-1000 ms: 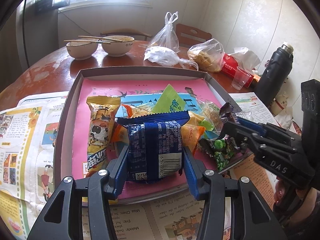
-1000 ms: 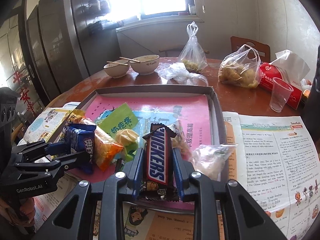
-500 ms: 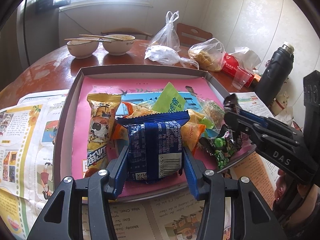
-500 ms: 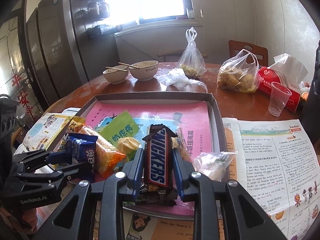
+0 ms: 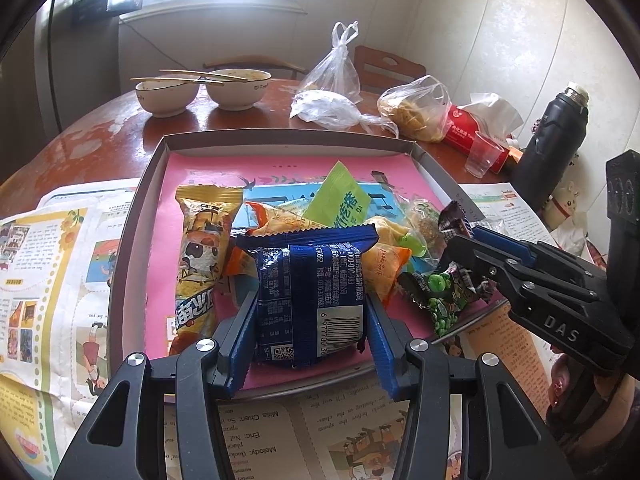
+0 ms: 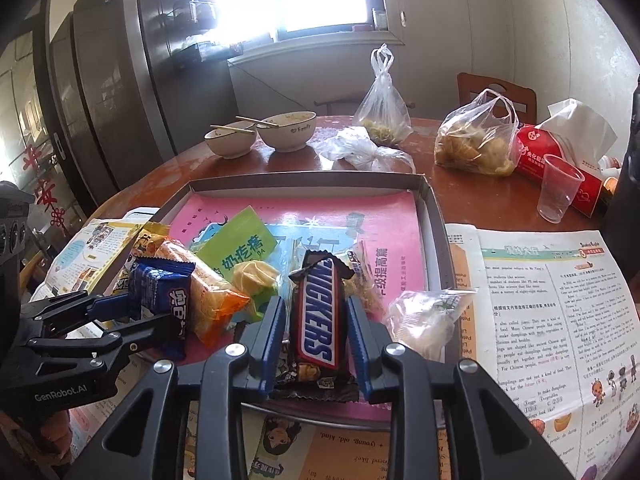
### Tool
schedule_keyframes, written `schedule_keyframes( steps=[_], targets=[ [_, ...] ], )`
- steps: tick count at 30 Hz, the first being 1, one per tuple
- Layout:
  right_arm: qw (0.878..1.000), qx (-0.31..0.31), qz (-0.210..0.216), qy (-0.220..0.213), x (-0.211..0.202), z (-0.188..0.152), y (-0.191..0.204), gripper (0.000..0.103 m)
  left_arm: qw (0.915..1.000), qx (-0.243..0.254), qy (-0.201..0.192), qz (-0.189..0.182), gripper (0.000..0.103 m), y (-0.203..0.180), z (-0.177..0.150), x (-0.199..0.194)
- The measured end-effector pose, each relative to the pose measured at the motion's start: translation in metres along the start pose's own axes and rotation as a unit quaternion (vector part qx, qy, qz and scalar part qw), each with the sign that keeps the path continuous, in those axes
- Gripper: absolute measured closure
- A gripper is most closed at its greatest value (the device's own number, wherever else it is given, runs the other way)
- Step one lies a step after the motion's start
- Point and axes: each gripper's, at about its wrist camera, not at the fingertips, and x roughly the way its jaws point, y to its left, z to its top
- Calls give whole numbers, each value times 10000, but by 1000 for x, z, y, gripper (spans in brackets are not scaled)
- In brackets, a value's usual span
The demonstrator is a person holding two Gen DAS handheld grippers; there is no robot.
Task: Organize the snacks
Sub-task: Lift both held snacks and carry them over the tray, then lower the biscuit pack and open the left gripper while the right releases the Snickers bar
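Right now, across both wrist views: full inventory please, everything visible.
Shallow grey cardboard tray: 1, pink-lined, table centre.
Blue foil biscuit packet: 1, blue, in left tool.
Brown Snickers bar: 1, brown, tray's near edge.
Yellow panda-print snack bag: 1, yellow, tray left.
Green paper sachet: 1, green, tray middle.
White ceramic bowls: 2, white, far side, chopsticks across.
Clear plastic bags: 3, clear, behind tray.
Clear plastic cup: 1, right of tray.
Black flask: 1, far right.
Left tool: black, blue pads, shut on packet.
Right tool: same, jaws just opening, bar between.
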Motion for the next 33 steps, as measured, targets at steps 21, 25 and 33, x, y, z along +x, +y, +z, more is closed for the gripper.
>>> schedule_keyframes(
  steps=[21, 25, 33],
  targets=[
    [9999, 25, -147, -44, -12, -5, -8, 66, 9999, 62, -51, 90, 50, -1, 1, -8],
    [9999, 23, -150, -35, -12, -5, -7, 66, 9999, 71, -100, 96, 50, -2, 2, -12],
    [9999, -9, -156, -7, -14, -6, -6, 65, 9998, 102, -135, 112, 48, -4, 2, -17]
  ],
)
